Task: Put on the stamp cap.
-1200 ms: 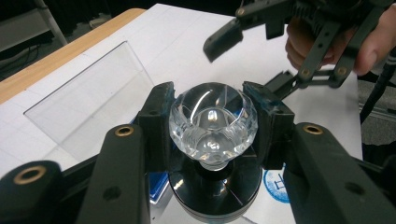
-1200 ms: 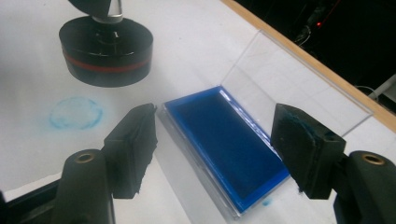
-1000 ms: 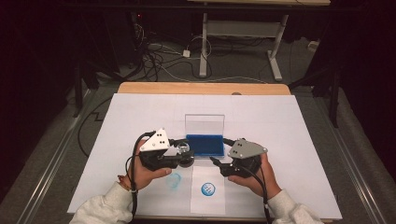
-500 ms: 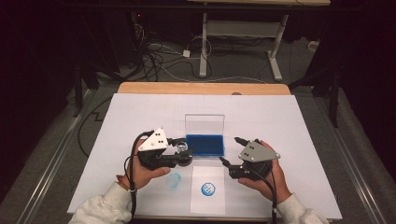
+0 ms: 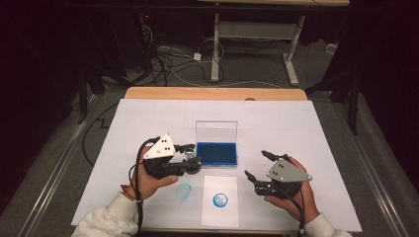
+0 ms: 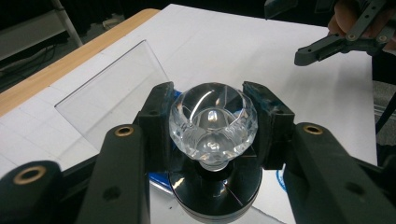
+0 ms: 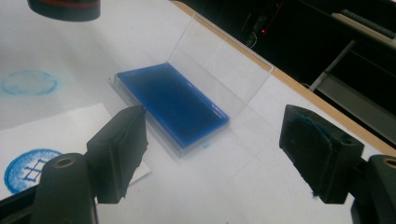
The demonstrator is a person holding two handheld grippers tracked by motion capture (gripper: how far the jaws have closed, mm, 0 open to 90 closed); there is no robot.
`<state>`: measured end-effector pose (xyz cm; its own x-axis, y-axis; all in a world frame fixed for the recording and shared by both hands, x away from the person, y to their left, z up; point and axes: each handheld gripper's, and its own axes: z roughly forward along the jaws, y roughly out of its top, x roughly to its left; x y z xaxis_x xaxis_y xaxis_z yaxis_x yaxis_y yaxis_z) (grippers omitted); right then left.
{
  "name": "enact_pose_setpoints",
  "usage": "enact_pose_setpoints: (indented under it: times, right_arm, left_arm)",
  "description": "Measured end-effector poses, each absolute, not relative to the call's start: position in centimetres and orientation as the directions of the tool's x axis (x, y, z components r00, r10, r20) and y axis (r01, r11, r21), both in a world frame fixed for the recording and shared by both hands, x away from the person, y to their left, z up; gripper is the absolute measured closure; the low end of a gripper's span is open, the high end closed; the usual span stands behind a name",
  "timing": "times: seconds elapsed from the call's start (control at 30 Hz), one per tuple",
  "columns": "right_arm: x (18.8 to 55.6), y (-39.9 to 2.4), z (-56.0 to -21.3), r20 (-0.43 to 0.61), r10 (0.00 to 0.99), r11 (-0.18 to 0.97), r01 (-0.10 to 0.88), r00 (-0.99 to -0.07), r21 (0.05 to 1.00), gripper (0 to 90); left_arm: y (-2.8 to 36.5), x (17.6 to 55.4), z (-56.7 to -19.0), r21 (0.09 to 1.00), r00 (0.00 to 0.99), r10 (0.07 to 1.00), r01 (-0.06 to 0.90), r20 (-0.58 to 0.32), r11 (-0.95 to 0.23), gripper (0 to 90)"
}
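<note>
Left tongs (image 5: pixel 190 159) are shown clamped on the clear faceted knob of a stamp (image 6: pixel 213 122), whose black round base is seen below the knob in the left gripper view; the stamp is held just left of the open ink pad (image 5: pixel 216 154), above the tabletop (image 5: pixel 306 128). A faint blue ring (image 5: pixel 184 190) is visible on the white surface below the left hand, and beside it a sheet of paper (image 5: pixel 219 217) bearing one round blue print (image 5: pixel 220 199). To the right, the right tongs (image 5: pixel 258 164) are seen empty, their jaws having just been opening with nothing between them. Compared with the frame a second earlier, in which they were placed at the right edge of the ink pad, they are now drawn well apart from it. The pad is thus judged released, and the stamp is judged ready for inking or pressing.
</note>
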<state>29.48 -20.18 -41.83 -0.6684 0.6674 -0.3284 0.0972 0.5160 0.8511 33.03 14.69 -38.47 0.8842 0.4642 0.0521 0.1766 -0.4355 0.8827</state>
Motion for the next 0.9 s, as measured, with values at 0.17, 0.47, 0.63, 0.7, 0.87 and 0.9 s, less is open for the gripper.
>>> enact_pose_setpoints:
  times: [0.17, 0.47, 0.63, 0.7, 0.87, 0.9]
  right_arm:
    - [28.9, -21.5, -42.5, -0.326, 0.680, 0.519, 0.118, -0.656, 0.846, 23.6]
    - [27.8, -23.6, -43.9, -0.310, 0.720, 0.510, 0.170, -0.621, 0.843, 23.9]
    - [27.1, -24.4, -44.3, -0.294, 0.742, 0.482, 0.174, -0.602, 0.859, 24.4]
    - [27.0, -24.5, -44.4, -0.296, 0.742, 0.487, 0.180, -0.602, 0.855, 24.4]
    - [26.9, -24.7, -44.6, -0.299, 0.741, 0.497, 0.192, -0.601, 0.846, 24.3]
    - [26.9, -24.8, -44.6, -0.294, 0.743, 0.494, 0.196, -0.602, 0.847, 24.2]
  left_arm:
    - [14.7, 33.0, -38.4, 0.881, 0.883, 0.466, 0.176, 0.057, -0.440, 54.4]
    - [15.0, 33.2, -38.0, 0.885, 0.878, 0.474, 0.168, 0.066, -0.435, 54.4]
    - [15.1, 33.5, -37.5, 0.888, 0.871, 0.486, 0.165, 0.072, -0.429, 54.4]
    - [15.1, 33.5, -37.3, 0.889, 0.868, 0.490, 0.161, 0.078, -0.429, 54.4]
    - [15.3, 33.8, -36.7, 0.891, 0.861, 0.500, 0.155, 0.090, -0.427, 54.5]
    - [15.3, 33.9, -36.7, 0.890, 0.859, 0.504, 0.155, 0.093, -0.428, 54.4]
